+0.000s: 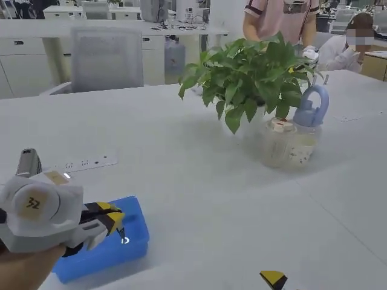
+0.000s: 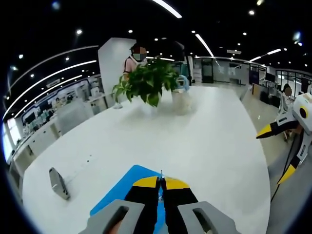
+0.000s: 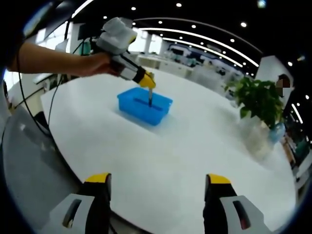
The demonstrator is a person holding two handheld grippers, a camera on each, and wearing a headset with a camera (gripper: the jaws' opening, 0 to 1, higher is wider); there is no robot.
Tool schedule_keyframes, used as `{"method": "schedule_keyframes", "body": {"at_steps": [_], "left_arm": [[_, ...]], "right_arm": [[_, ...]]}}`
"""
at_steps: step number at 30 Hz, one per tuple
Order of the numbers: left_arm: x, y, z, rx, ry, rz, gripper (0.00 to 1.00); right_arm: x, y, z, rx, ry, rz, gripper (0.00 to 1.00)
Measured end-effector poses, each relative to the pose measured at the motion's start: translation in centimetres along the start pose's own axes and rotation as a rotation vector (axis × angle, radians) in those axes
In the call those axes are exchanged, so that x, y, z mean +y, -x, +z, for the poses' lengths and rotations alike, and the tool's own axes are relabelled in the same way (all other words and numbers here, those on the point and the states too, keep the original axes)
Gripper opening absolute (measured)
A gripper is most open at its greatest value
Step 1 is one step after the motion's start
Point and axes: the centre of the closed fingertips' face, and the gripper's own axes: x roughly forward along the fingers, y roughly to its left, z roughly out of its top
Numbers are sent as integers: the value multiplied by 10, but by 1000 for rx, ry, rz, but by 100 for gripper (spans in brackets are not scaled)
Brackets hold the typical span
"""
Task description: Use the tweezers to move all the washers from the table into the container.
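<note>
At the bottom edge of the head view we see one yellow-and-black tip of the right tongs (image 1: 273, 279). In the right gripper view its two jaws rise from the bottom of the frame, standing wide apart with nothing between them, above the near edge of the white desk (image 1: 211, 199).

At the lower left of the head view a hand (image 1: 24, 269) grips the body of the left tongs (image 1: 112, 217), which reach toward the frame's right and tilt down. Its jaws are pressed together on the tweezers (image 1: 121, 232). The tweezers hang tip down from the jaws into the blue container (image 1: 97, 257), which sits on the desk directly under them. At the tweezers' tip, inside the container, there is a small bright ring (image 1: 124, 240). It is too small for us to say whether it is a washer. In the right gripper view the forearm comes in from the upper left and the wrist is bent down over the container.

Just beyond the left tongs, a grey metal piece (image 1: 27, 162) and a flat white power strip (image 1: 84, 163) lie on the desk at the left of the frame.

Further back, right of centre, stands a leafy green plant (image 1: 254, 78). A clear bottle (image 1: 290, 145) with a pale blue handle stands just beside it, to its lower right.

Behind the desk, at the upper left, is a grey chair (image 1: 103, 57). At the top right, a person in a pink top (image 1: 281, 15) stands behind the plant.
</note>
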Motion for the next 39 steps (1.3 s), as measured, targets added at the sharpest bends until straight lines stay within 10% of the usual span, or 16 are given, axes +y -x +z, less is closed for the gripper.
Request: {"method": "schedule_keyframes", "body": {"at_steps": [22, 34, 39], "left_arm": [[-1, -12, -20, 45, 21, -15, 0], [-6, 28, 11, -59, 25, -15, 0], [-27, 52, 31, -124, 29, -120, 0]], "right_arm": [[1, -1, -2, 17, 5, 4, 77], [8, -1, 2, 6, -7, 47, 77], [16, 0, 10, -17, -71, 142, 73]]}}
